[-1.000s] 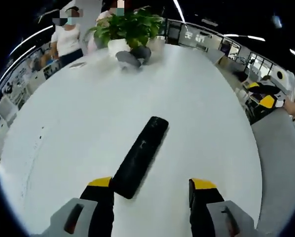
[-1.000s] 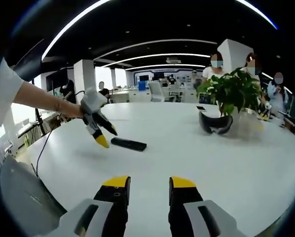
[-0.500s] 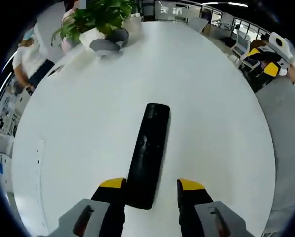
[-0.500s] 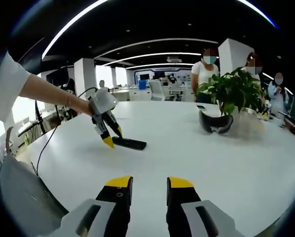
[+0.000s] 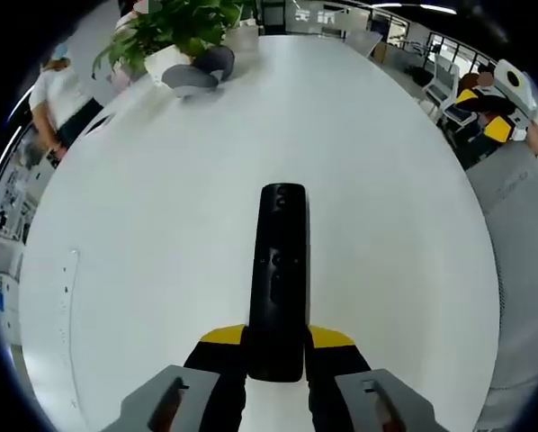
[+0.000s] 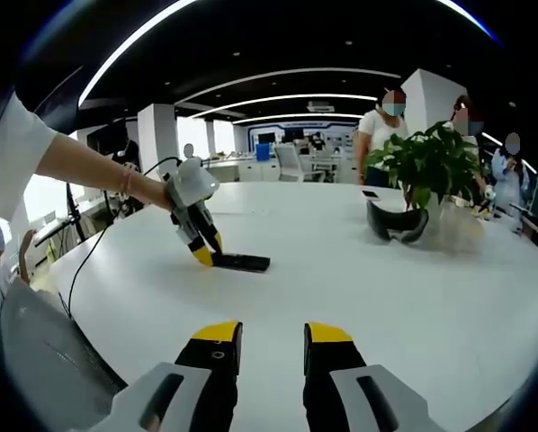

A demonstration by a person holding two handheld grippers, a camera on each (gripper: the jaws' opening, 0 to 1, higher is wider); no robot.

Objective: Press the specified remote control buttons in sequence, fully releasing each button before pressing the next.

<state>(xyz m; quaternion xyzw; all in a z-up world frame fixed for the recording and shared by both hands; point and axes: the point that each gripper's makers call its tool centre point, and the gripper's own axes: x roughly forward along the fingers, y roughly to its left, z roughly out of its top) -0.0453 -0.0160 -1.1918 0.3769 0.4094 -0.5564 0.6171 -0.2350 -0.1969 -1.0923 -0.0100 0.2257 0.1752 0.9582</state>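
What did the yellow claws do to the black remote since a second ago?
The left gripper lined up with the remote and closed its jaws on the near end. The remote stayed on the table. The right gripper hovers open, unchanged.

A big white surface [image 6: 413, 288] is stretching across the office. A leafy green plant [image 6: 428, 162] in a pale pot is standing near its far side, and a dark headset [image 6: 397, 222] is lying just beside the pot. A few people [image 6: 384, 135] are standing behind the plant. Long strip lights [image 6: 278, 97] are glowing across the dark ceiling. A cable [image 6: 85, 256] is trailing off the surface's edge.
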